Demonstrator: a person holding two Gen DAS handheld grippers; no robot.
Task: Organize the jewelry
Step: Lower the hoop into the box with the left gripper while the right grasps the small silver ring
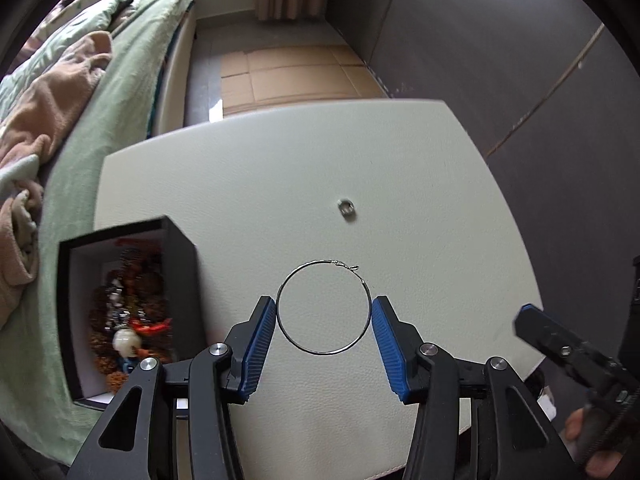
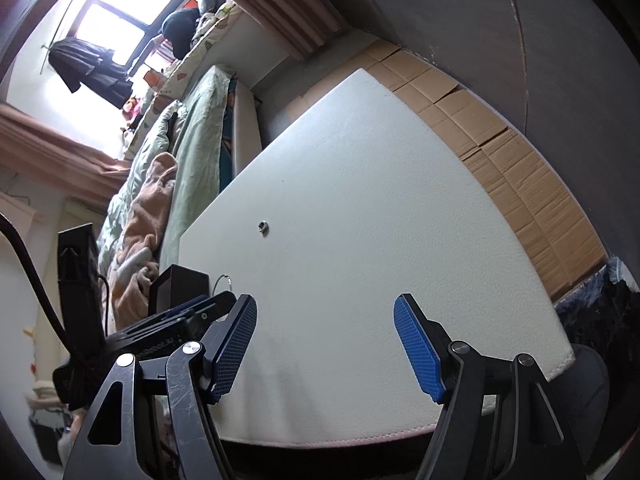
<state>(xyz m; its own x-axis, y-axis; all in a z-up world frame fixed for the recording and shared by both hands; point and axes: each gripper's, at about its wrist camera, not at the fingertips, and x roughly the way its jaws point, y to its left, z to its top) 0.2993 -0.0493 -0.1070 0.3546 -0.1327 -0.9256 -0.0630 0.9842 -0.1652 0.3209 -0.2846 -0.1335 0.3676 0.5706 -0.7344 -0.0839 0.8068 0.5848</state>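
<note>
A thin silver hoop earring [image 1: 322, 307] lies flat on the white table [image 1: 280, 184]. My left gripper [image 1: 323, 308] is open, its blue pads on either side of the hoop, close to its rim. A small silver ring [image 1: 346, 207] lies farther back; it also shows in the right wrist view [image 2: 263, 225]. A black box [image 1: 120, 308] with a white lining stands at the left, holding beaded jewelry. My right gripper [image 2: 325, 308] is open and empty above the table's near right part; it shows in the left wrist view [image 1: 560, 344]. The hoop's clasp [image 2: 224, 280] peeks out behind the left gripper.
A bed with green bedding [image 1: 100, 100] and a peach blanket [image 1: 52, 92] runs along the table's left side. Flattened cardboard [image 1: 288, 76] covers the floor beyond the table. A dark wall [image 1: 520, 60] stands at the right.
</note>
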